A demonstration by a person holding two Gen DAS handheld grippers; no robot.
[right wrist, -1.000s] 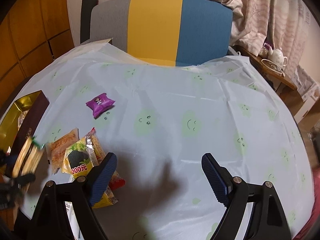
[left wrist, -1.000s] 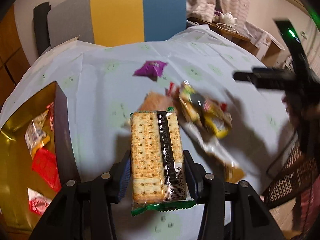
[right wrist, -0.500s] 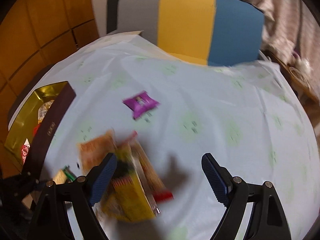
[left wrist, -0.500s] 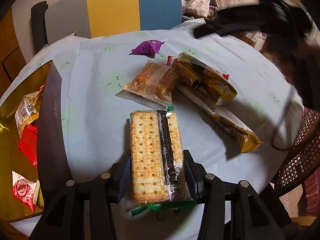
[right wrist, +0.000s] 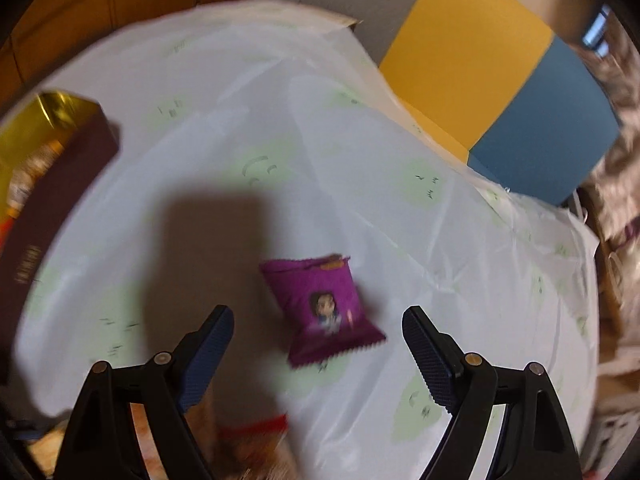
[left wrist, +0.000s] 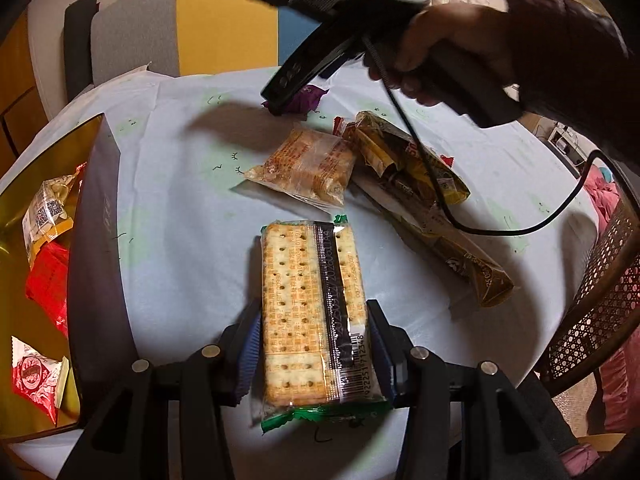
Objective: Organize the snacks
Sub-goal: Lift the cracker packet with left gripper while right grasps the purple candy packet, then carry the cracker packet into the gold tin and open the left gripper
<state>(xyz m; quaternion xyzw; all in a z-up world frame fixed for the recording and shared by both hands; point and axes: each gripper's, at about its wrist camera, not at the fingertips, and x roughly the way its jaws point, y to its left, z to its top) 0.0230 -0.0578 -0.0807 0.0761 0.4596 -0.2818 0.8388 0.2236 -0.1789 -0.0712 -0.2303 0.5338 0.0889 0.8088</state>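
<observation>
My left gripper is shut on a clear cracker pack with a green end, held above the table beside the gold box. My right gripper is open and hovers just above a small purple snack packet, which lies between and just ahead of its fingers. In the left wrist view the right gripper's body covers part of that purple packet. An orange biscuit pack and yellow-brown snack bags lie mid-table.
The gold box with a dark wall holds several small wrapped snacks; it also shows in the right wrist view. A grey, yellow and blue chair stands behind the table. A wicker chair is at the right edge.
My right gripper has swung forward and left, from over the yellow bags to just above the purple packet. My left gripper still holds the cracker pack, about where it was.
</observation>
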